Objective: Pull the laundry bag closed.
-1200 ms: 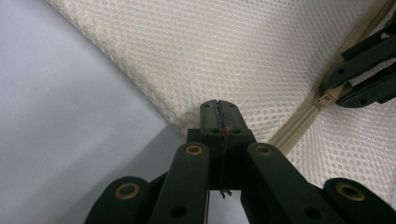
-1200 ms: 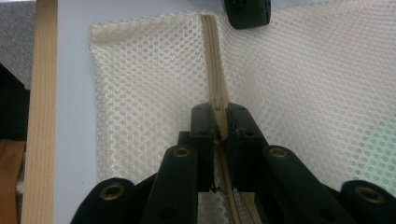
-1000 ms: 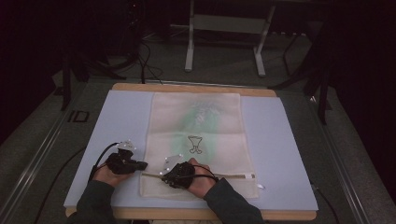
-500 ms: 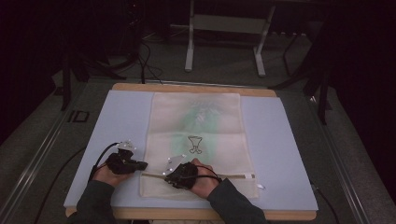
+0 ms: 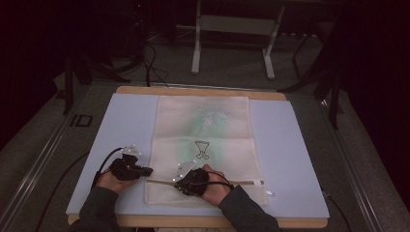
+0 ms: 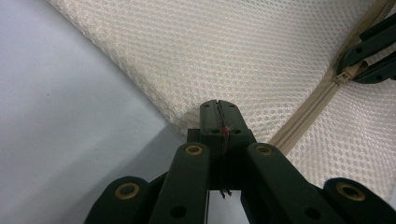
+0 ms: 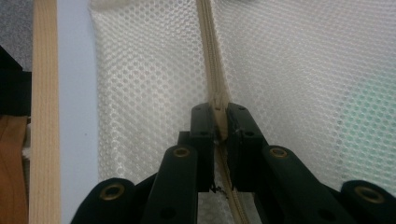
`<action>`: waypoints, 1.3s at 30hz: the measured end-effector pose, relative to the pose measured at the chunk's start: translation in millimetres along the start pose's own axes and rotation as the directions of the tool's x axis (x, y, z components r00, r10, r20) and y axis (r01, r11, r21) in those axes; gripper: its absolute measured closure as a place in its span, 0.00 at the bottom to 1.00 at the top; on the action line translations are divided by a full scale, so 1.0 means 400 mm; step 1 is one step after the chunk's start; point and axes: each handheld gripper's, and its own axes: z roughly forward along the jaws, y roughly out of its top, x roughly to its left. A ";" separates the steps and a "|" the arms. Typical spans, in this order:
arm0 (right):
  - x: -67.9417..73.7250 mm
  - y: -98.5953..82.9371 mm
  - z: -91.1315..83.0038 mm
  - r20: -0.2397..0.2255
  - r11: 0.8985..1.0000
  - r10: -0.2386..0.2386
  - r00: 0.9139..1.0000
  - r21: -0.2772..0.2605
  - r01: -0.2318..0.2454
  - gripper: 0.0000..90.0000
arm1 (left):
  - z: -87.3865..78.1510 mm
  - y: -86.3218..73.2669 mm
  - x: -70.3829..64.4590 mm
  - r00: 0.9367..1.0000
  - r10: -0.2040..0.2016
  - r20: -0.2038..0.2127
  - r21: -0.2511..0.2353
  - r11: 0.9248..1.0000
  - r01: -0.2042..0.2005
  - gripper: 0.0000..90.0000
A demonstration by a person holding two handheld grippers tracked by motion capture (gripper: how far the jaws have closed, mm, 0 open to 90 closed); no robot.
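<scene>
— Where's the mesh bag (image 5: 203, 145)?
— Flat on the pale mat (image 5: 290, 145). The left gripper (image 6: 218, 108), jaws pressed together, pinches its near-left edge, I think.
— The right gripper (image 7: 219, 116)?
— Clamped on the zipper pull (image 7: 218, 103), along the zipper (image 5: 241, 182).

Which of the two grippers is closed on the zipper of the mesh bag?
The right gripper: its jaws pinch the zipper pull. The left gripper is shut on the mesh bag at its edge, beside the zipper's end.
</scene>
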 end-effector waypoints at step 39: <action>-0.005 -0.042 -0.035 -0.005 1.000 0.024 1.000 0.007 -0.024 0.91 | 0.000 0.000 0.000 1.000 0.003 0.000 0.000 1.000 -0.003 1.00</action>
